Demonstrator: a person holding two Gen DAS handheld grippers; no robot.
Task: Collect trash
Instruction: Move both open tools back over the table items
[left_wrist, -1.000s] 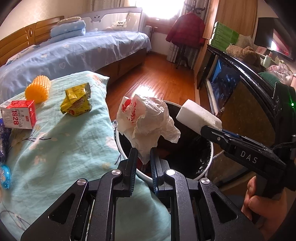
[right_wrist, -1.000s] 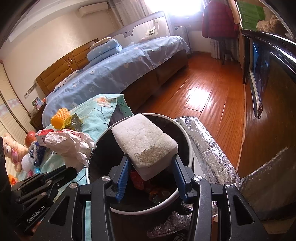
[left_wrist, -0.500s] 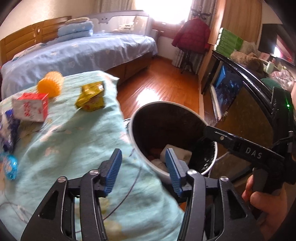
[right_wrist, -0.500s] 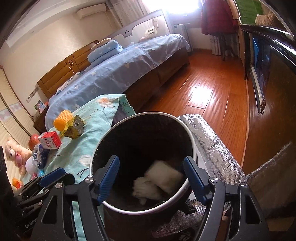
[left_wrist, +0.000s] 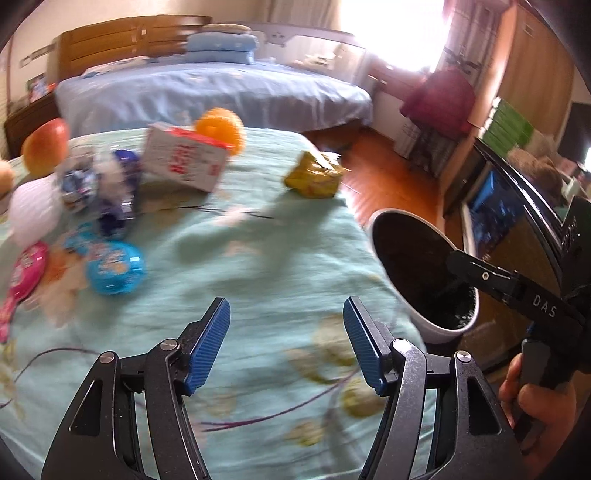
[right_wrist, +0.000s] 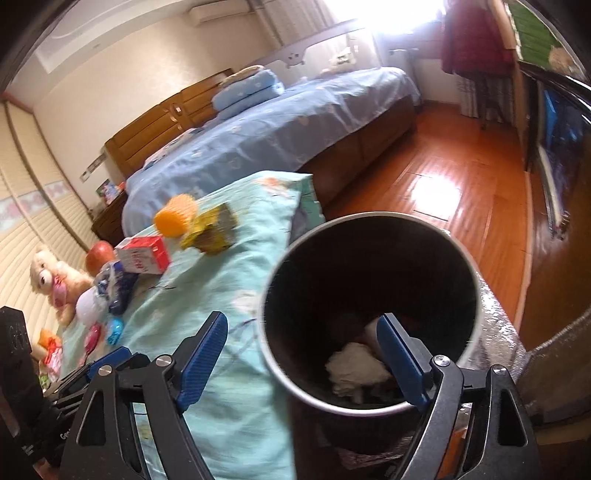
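Note:
The white trash bin (right_wrist: 369, 218) with a black liner stands beside the table. Crumpled white paper (right_wrist: 354, 365) and a white block (right_wrist: 371, 328) lie inside it. My right gripper (right_wrist: 301, 325) hangs over the bin's near left rim, its jaws opening and nothing between them. My left gripper (left_wrist: 286, 314) is over the teal cloth (left_wrist: 258, 258) to the left of the bin (left_wrist: 439, 332), jaws also opening and empty. Further back on the cloth lie a yellow wrapper (left_wrist: 314, 175), a red and white carton (left_wrist: 184, 158) and blue packets (left_wrist: 114, 188).
An orange spiky ball (left_wrist: 219, 127), an apple (left_wrist: 44, 146), a blue round lid (left_wrist: 114, 267) and a pink toy (left_wrist: 22, 273) also sit on the cloth. A blue bed (right_wrist: 277, 136) stands behind, wooden floor (right_wrist: 461, 177) to the right, and a dark cabinet (left_wrist: 517, 221) beyond the bin.
Both grippers opened and let go: the crumpled paper and the white block dropped into the bin. The left gripper swung left, away from the bin and over the cloth.

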